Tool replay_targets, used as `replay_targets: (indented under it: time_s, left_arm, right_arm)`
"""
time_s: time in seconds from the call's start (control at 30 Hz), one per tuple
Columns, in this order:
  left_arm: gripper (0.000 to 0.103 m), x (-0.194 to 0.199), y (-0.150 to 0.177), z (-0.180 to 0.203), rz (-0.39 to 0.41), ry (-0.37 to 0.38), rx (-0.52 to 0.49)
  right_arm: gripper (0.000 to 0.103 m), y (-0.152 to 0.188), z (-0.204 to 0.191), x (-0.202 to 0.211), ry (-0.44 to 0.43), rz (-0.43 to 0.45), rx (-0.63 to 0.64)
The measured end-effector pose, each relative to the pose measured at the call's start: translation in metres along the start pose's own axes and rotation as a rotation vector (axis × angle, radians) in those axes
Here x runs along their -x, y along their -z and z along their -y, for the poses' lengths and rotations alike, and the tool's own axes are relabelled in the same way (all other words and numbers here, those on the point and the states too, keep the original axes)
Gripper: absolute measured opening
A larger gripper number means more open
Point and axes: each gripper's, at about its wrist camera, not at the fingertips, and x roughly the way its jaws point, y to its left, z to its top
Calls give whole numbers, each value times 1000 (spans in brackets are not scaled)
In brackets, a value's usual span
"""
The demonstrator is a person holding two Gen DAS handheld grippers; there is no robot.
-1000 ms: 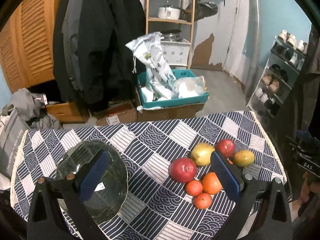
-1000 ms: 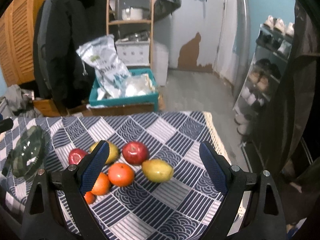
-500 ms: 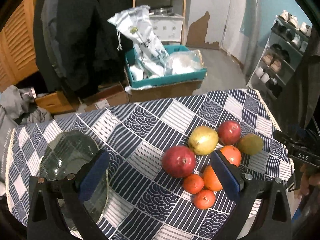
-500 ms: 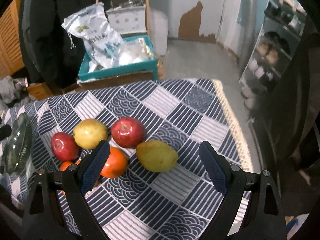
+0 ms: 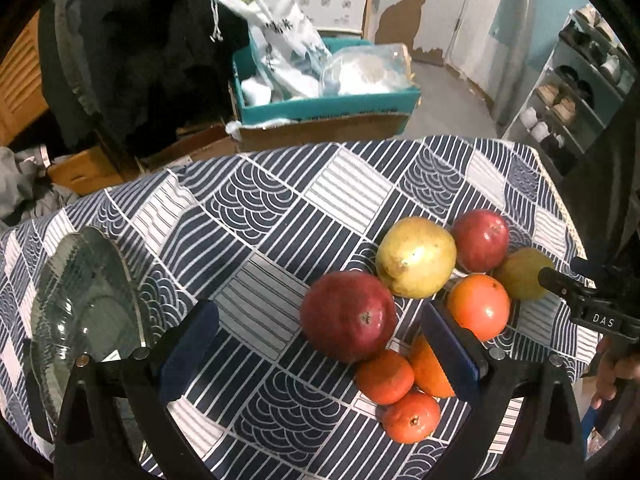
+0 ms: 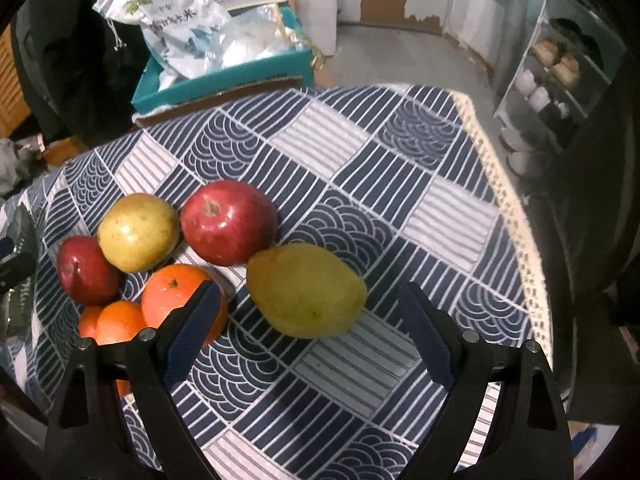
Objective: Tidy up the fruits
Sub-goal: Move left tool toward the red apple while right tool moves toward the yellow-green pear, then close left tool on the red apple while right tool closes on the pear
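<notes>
Fruits, eight, clustered touching near the table's point(image 6: 400, 184) right edge, mango point(image 6: 306, 290) outermost; right gripper point(image 6: 308, 336) and left gripper point(image 5: 316, 352) fingers spread wide, empty; risk: nudged round fruit rolling off that edge.

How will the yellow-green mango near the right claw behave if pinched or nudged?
The mango is oval with a smooth skin, so it may slip or twist in the pads unless gripped across its narrow width. It lies on its side on flat tablecloth, so a nudge would probably rock or roll it. It looks solid, likely fairly heavy.
</notes>
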Motion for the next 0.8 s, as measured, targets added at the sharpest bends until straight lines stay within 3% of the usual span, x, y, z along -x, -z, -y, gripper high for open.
replay_targets:
  time_s: [0.67,0.8]
  left_arm:
    - [101,-55,3,1,-131,55,40]
    - [96,-66,4,-1,-157,77,53]
  right_arm:
    - [89,0,-1,-55,-7,-110,12]
    - [82,1,1,-63,-26,-125,-4]
